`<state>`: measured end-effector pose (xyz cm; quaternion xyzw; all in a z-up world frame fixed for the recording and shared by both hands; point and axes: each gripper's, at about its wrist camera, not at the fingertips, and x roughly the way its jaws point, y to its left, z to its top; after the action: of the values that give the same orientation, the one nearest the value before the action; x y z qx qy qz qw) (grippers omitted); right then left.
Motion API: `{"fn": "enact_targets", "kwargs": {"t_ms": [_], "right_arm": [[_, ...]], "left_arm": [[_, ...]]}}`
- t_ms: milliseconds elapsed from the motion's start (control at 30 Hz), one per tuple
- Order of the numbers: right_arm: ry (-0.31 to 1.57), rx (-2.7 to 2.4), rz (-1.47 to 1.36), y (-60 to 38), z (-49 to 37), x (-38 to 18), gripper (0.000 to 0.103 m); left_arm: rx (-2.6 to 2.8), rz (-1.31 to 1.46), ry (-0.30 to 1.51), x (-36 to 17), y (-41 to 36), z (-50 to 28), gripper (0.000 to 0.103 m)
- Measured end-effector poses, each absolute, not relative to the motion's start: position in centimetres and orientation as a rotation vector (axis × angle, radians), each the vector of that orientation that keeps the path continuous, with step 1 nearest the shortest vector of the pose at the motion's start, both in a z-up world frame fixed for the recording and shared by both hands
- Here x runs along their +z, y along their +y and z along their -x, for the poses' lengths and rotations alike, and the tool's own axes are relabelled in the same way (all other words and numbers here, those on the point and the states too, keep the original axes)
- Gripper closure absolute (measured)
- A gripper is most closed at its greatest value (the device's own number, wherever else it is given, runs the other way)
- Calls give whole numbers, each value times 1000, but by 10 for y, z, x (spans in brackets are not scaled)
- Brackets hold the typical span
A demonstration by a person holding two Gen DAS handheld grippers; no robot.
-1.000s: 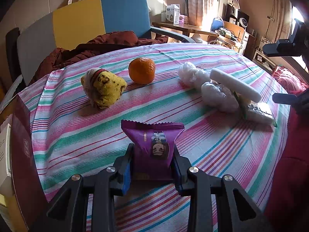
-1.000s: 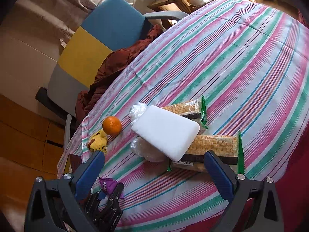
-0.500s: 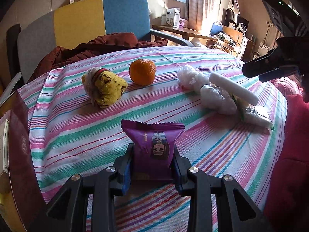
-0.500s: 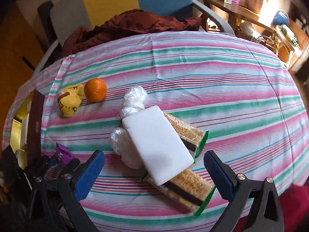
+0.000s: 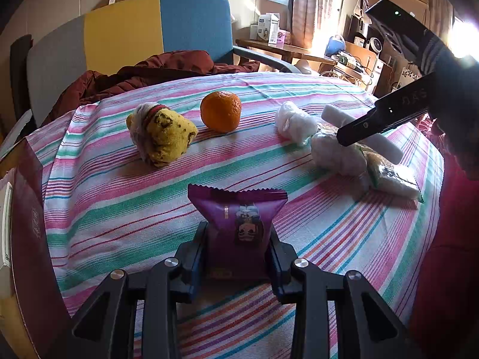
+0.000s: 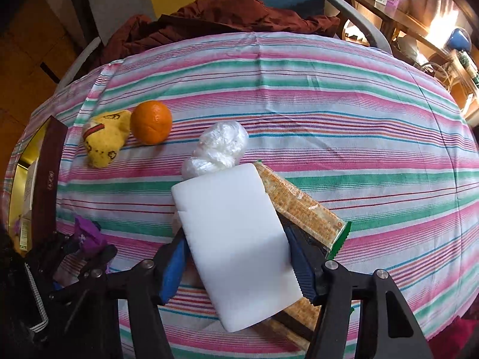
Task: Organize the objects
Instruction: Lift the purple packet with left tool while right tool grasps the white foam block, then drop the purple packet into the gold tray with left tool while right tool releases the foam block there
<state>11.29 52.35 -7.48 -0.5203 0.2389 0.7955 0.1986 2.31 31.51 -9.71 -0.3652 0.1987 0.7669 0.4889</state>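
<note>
A purple snack packet (image 5: 238, 227) stands upright with my left gripper (image 5: 238, 258) shut on its lower half, low over the striped tablecloth (image 5: 119, 197). Beyond it lie a yellow wrapped bun (image 5: 161, 136), an orange (image 5: 221, 111) and two white plastic-wrapped lumps (image 5: 295, 121). My right gripper (image 6: 238, 264) is shut on a white foam block (image 6: 236, 233), one blue pad (image 6: 175, 258) against each long side. The block rests across two cracker packs (image 6: 299, 206) and a plastic lump (image 6: 221, 146). From the left wrist view that gripper (image 5: 386, 116) crosses the block (image 5: 386, 149).
A dark red box (image 6: 48, 179) stands at the table's left edge beside the left gripper. A maroon jacket (image 6: 227, 15) lies on the yellow and blue chair (image 5: 155, 27) behind the table. Striped cloth shows at the far right (image 6: 374, 119).
My right gripper has come down over the white foam block and its wide-open fingers have closed against the block's sides. The left gripper still holds the purple packet in place.
</note>
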Motion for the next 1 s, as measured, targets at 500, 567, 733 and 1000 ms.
{"fn": "enact_targets", "kwargs": {"t_ms": [500, 567, 733, 1000], "right_arm": [[721, 2335, 1244, 449, -134, -42, 40], [734, 2348, 1230, 442, -131, -41, 40], [786, 2394, 1178, 423, -123, -36, 39], [817, 2546, 1158, 373, -86, -21, 39]], "left_arm": [[1852, 917, 486, -90, 298, -28, 69], [1849, 918, 469, -83, 289, -31, 69], [1864, 894, 389, -53, 261, -34, 69], [1993, 893, 233, -7, 194, -5, 69]]}}
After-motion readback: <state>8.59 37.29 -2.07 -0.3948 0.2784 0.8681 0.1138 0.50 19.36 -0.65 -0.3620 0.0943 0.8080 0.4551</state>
